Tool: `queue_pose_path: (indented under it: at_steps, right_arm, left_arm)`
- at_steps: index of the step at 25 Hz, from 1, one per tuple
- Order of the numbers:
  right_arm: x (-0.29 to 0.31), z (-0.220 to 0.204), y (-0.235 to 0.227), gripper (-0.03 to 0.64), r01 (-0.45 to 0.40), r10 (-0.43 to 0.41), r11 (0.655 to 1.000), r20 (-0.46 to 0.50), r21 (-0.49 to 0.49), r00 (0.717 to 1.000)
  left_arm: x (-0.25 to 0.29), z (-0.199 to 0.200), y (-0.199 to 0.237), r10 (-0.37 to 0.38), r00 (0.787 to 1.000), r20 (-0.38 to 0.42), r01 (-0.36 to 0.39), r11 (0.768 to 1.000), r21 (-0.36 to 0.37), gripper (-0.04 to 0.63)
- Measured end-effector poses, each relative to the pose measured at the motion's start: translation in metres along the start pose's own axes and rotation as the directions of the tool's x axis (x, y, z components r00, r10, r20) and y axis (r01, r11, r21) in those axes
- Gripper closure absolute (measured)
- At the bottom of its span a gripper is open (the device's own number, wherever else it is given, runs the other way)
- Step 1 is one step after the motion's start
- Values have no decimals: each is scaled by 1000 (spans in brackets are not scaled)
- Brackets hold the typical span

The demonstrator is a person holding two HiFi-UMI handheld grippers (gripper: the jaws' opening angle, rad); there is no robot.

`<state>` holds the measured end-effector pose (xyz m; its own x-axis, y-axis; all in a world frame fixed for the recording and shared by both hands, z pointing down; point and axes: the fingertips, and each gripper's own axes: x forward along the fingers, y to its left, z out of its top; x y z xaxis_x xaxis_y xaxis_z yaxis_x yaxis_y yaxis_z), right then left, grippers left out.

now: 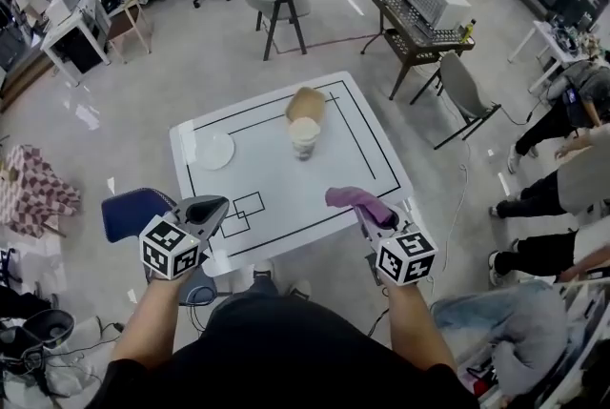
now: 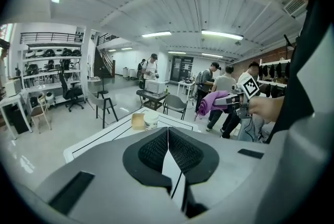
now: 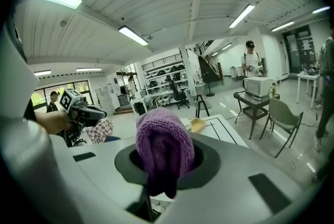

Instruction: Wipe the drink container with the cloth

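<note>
Purple, chunky-knit cloth (image 3: pixel 164 147) is what my right tool (image 1: pixel 370 214) grips. The jaws are clamped on it, and the fabric bunches up over the tips in a rounded fold, with a darker end hanging below. From the head view it shows as a mauve lump at the front of that tool, over the near right corner of the counter (image 1: pixel 276 193).

My left tool (image 2: pixel 168 130) has its jaws pressed together with nothing between them. It sits over the near left part of the counter, close to some small black-outlined squares printed on the white top.

I see the drink container (image 1: pixel 304 136) as a short white cup, upright, pale and plain on its side, with a rounded top rim. It stands toward the middle of the counter, inside the large black-lined rectangle, well apart from both tools and roughly between them on the far side. A tan piece (image 1: pixel 307 101) the colour of cardboard sits right behind the cup and looks to be touching it. I cannot tell whether that is a lid, a sleeve or a separate bowl.

A white disc (image 1: pixel 215 151) lies flat on the counter to the left of the cup, apart from it.

Neither tool touches the cup, and the cloth is clear of it.
</note>
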<state>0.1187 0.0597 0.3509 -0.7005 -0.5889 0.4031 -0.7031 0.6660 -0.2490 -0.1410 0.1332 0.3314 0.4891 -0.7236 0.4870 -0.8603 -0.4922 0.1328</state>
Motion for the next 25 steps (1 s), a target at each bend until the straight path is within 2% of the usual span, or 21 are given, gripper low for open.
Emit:
queue_pose_path:
  at_steps: [7, 11, 18, 25]
  right_arm:
    - [28, 11, 16, 532, 30, -31, 999, -25, -20, 999]
    - [57, 20, 34, 532, 43, -44, 999, -31, -27, 999]
    - [101, 44, 67, 532, 61, -63, 997, -39, -50, 997]
    - [124, 49, 79, 532, 127, -129, 991, -39, -42, 991]
  left_arm:
    - [17, 2, 33, -68, 998, 6, 68, 998, 3, 572]
    - [13, 19, 75, -79, 996, 30, 78, 996, 34, 572]
    - [6, 21, 142, -102, 994, 40, 101, 995, 10, 572]
    - [10, 20, 171, -166, 985, 55, 165, 986, 27, 572]
